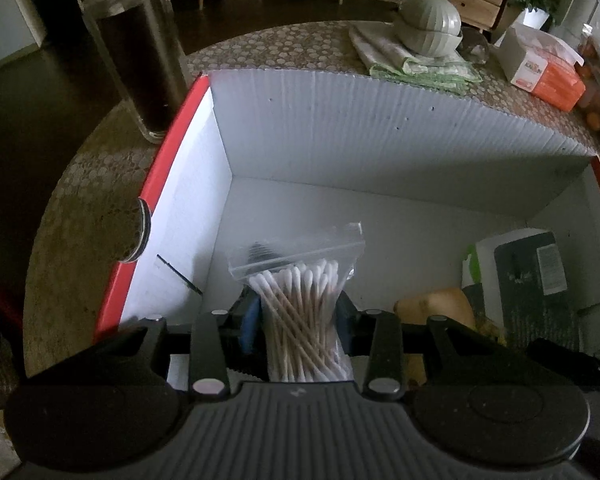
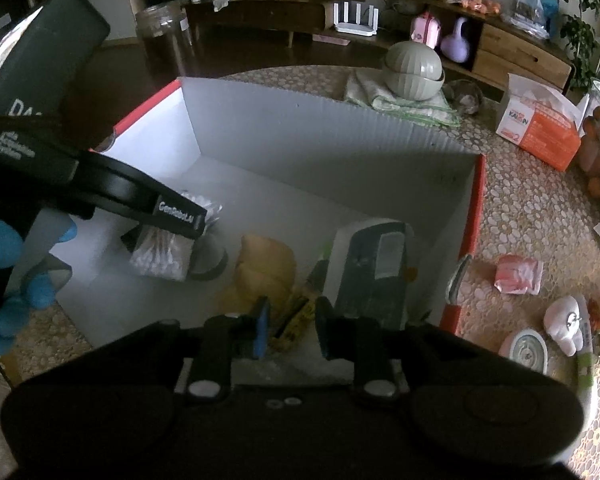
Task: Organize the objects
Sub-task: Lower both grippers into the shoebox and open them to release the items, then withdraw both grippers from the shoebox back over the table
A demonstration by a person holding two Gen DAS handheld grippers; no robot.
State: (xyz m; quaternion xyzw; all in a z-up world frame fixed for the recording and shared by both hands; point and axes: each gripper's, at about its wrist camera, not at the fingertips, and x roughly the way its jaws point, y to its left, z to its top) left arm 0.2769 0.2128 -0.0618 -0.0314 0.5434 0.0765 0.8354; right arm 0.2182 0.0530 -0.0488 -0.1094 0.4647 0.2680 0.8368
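My left gripper is shut on a clear bag of cotton swabs and holds it inside the white box with red rims, near its left wall. In the right wrist view the same bag sits low in the box under the left gripper. My right gripper is open and empty above the box's near side. In the box lie a dark packet, a yellowish bag and a grey round item.
On the patterned table stand a tall dark glass jar, a green lidded bowl on a cloth, an orange tissue box, a pink packet, a white figure and a round tin.
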